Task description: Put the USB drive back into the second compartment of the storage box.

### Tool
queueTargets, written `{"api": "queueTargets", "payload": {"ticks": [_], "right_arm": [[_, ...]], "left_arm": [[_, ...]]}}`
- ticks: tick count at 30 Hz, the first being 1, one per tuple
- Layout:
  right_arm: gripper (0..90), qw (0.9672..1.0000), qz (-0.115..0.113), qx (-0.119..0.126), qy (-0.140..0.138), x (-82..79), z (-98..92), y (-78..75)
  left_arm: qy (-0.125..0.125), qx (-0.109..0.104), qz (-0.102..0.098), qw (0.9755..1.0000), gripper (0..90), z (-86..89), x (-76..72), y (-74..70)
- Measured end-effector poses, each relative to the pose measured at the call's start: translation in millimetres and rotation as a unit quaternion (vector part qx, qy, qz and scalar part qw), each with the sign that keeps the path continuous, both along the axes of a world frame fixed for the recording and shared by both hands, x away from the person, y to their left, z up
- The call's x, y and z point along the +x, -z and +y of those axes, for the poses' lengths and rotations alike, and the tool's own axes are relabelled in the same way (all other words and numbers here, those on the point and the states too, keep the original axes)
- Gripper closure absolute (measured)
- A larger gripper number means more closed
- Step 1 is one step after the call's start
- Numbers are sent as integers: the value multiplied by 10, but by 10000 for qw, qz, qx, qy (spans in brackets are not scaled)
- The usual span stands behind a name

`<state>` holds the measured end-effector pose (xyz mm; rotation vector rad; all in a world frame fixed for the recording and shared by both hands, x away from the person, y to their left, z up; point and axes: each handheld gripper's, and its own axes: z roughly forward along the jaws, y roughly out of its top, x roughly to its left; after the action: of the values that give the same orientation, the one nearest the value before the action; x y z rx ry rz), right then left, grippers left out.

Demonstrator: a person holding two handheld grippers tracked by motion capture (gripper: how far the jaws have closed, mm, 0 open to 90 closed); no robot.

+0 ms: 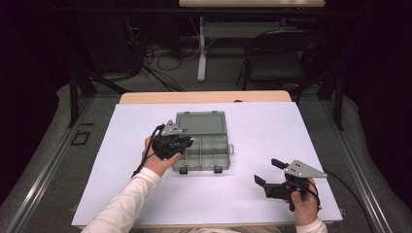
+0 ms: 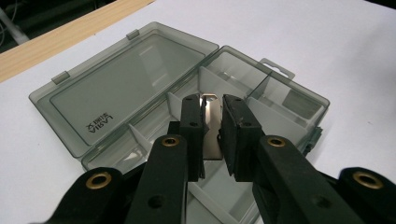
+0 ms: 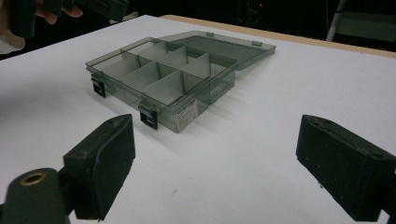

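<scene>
Left gripper point(image 2: 212, 135) pinched a metal strip point(image 2: 211, 122) over the open box point(image 1: 201, 141). Right gripper point(image 1: 272, 172) hovered wide over white table point(image 1: 262, 126); dark room behind.

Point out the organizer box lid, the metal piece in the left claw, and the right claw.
box lid point(image 2: 116, 100), left gripper view, middle of the open panel
metal piece point(image 2: 212, 121), left gripper view, shiny face between the jaws
right claw point(image 1: 270, 172), high view, gap between its open tips

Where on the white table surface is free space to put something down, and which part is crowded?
The white table surface is bare right of the compartment box, up to the right gripper, and in front of the box's latches. Left of the box is free too. Crowded: over the box, where the left gripper holds a metal piece.
</scene>
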<state>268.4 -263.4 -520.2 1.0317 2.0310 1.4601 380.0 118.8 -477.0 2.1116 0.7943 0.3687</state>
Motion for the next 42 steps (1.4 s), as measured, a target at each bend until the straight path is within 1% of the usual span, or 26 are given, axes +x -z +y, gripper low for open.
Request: {"api": "queueTargets", "payload": {"ticks": [1, 2, 7, 9, 11, 14, 19, 23, 24, 26, 31, 37, 38, 42], "right_arm": [[114, 10000, 0, 0, 0, 0, 0, 0], [114, 10000, -6, -2, -7, 1, 1, 0], [114, 10000, -1, -13, -13, 2, 1, 2], [114, 10000, 26, -13, -7, 2, 1, 3], [114, 10000, 26, -12, -10, 2, 2, 4], [114, 10000, 8, -18, -25, 2, 3, 4], [114, 10000, 18, -15, -24, 1, 2, 4], [114, 10000, 26, -24, -32, 1, 1, 4], [114, 10000, 49, -10, -25, 0, 4, 5], [114, 10000, 26, -27, -34, 1, 2, 5], [114, 10000, 37, -26, -35, 2, 3, 6], [116, 10000, 38, -30, -42, 1, 3, 6], [118, 10000, 32, -36, -37, 1, 1, 6], [118, 10000, 35, -43, -46, 2, 2, 7]], "left_arm": [[-17, 1, 17, 10000, 792, -3, 10, 8], [-38, 55, -2, 10000, 792, -2, 33, 17], [-68, 91, -6, 9999, 792, -10, 71, 40], [-74, 124, 29, 9999, 792, -20, 87, 50], [-62, 191, 10, 9998, 792, -35, 114, 67], [-60, 201, 33, 9998, 792, -51, 128, 86], [-22, 340, 11, 9994, 792, -101, 165, 145], [-8, 388, 19, 9992, 792, -121, 186, 175], [6, 416, 52, 9991, 792, -128, 201, 188], [-2, 443, 54, 9990, 792, -136, 217, 204], [-1, 449, 79, 9990, 792, -154, 250, 247], [21, 552, 128, 9984, 792, -183, 288, 310], [29, 600, 139, 9981, 792, -193, 300, 327], [12, 616, 172, 9980, 792, -207, 315, 353]]}}
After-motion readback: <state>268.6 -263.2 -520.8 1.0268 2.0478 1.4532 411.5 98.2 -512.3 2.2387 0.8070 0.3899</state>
